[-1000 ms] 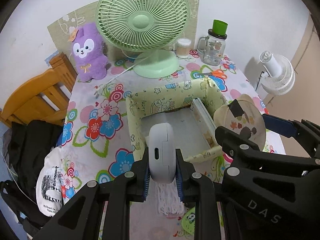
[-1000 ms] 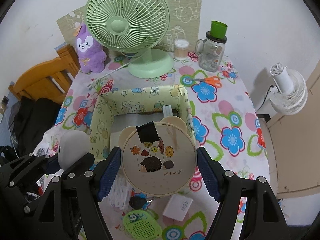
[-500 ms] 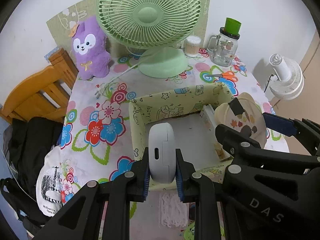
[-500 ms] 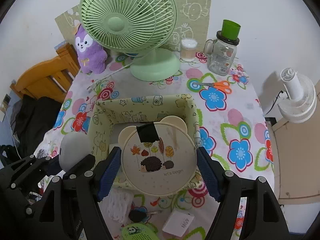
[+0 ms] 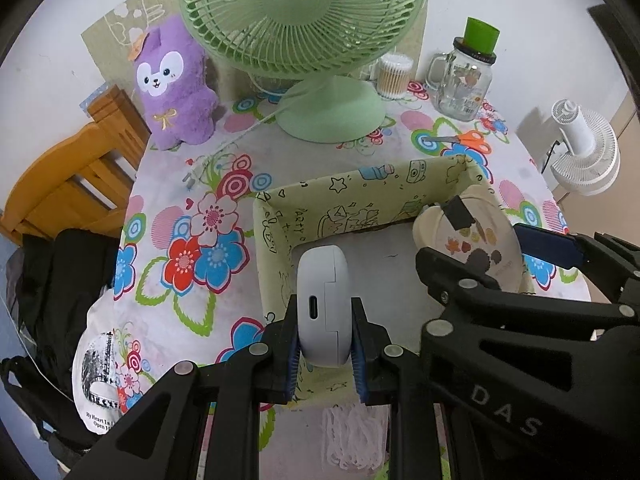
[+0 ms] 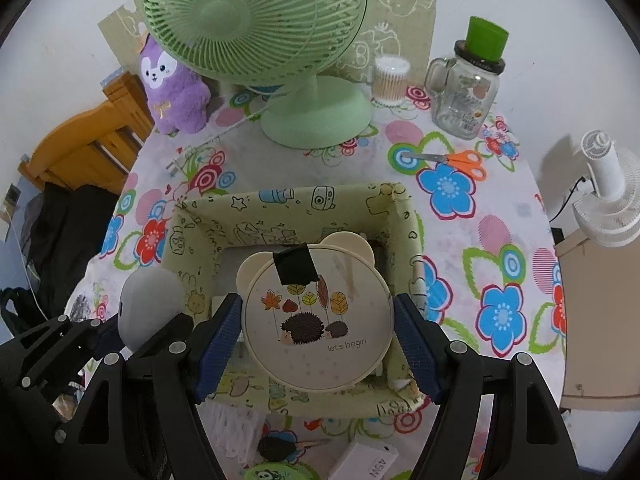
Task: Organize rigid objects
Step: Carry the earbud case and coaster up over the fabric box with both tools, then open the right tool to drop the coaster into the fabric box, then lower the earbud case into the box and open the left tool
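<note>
I had the left gripper [image 5: 325, 330] clamped on a white case [image 5: 324, 304], its fingers [image 5: 289, 354] pressed to both flat sides, low in the middle of the left view and just over the near left part of the box [image 5: 360, 196]. My right gripper [image 6: 318, 334] gripped a round tin [image 6: 318, 316] with a hedgehog picture and a patch of black tape, its blue fingers [image 6: 218, 334] against the rim on either side; it sat at the centre of the right view, above the box [image 6: 288, 204] interior. The box lay on the flowered surface [image 6: 460, 248]. Behind it, at the top of the frame, stood a green fan [image 6: 256, 40], a purple plush [image 6: 174, 88] upper left, a jar [image 6: 466, 92] upper right, and scissors [image 6: 452, 160] just below the jar
</note>
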The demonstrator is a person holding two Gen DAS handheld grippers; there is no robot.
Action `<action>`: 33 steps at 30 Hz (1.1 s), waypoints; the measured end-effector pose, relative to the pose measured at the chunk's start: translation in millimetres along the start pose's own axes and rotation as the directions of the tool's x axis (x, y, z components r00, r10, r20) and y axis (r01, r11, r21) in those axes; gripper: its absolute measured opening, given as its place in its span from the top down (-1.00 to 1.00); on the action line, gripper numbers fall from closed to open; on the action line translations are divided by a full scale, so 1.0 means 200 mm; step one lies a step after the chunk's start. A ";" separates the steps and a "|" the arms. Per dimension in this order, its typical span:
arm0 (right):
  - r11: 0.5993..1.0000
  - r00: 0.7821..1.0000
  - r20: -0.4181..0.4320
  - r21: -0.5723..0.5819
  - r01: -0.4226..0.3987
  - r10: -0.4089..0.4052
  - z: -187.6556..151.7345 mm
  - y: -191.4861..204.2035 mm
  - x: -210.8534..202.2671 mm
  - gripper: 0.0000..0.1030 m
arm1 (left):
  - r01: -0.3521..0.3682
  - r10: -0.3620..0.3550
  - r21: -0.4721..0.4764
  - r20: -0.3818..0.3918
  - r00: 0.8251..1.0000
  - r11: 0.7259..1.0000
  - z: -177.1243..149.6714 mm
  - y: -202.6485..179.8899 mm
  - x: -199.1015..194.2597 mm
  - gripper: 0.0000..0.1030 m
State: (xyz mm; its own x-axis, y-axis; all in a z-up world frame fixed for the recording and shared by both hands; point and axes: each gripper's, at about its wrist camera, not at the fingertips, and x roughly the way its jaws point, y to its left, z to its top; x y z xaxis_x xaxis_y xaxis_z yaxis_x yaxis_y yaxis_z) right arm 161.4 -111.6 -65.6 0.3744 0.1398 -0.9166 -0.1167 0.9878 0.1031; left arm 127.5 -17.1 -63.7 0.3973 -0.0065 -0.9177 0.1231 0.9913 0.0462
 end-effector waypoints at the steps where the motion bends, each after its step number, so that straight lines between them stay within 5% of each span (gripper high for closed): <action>1: 1.000 1.000 -0.007 0.000 -0.001 0.001 0.00 0.00 0.02 -0.49 | -0.001 0.001 0.002 -0.004 1.000 1.000 0.00 0.00 0.01 0.60; 25: 0.998 0.989 -0.135 0.046 -0.047 0.053 0.04 -0.01 0.27 -0.52 | 0.007 -0.005 0.024 -0.064 0.998 1.000 0.03 0.00 0.14 0.60; 33: 0.997 0.991 -0.114 0.029 -0.067 0.070 0.04 0.01 0.24 -0.59 | 0.011 -0.009 0.025 -0.064 0.998 1.000 0.04 0.01 0.15 0.60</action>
State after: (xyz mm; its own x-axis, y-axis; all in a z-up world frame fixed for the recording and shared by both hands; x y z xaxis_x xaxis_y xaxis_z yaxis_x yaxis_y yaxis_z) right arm 187.0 -102.1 -105.4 0.2578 0.1995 -0.9454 -0.1147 0.9779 0.1751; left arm 146.3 -16.1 -87.5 0.3374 -0.0075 -0.9413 0.1503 0.9876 0.0460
